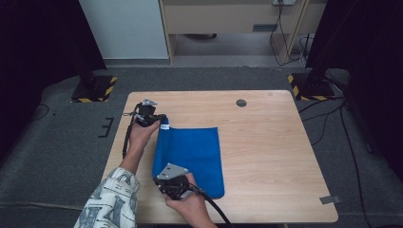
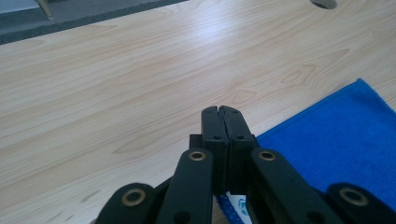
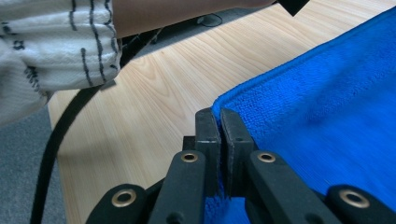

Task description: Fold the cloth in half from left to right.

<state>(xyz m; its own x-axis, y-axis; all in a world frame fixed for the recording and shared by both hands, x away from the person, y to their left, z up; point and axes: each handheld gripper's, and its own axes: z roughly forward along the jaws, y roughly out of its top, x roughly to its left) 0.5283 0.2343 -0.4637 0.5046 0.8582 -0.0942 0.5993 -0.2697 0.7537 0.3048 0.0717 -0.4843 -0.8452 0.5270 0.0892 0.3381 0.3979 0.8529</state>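
A blue cloth (image 1: 195, 154) lies on the wooden table (image 1: 266, 142), left of its middle, with its left edge raised off the wood. My left gripper (image 1: 162, 123) is shut on the cloth's far left corner. In the left gripper view the jaws (image 2: 219, 112) are pressed together, and a bit of blue cloth with a white tag (image 2: 233, 205) shows under them. My right gripper (image 1: 159, 177) is shut on the near left corner. In the right gripper view the cloth's edge (image 3: 327, 93) runs in between the closed jaws (image 3: 218, 116).
A round cable hole (image 1: 241, 102) sits near the table's far edge. A patterned sleeve (image 3: 46, 46) and a black cable (image 3: 56, 140) cross left of the right gripper. Two stands with striped bases (image 1: 92, 90) (image 1: 309, 88) stand on the floor beyond the table.
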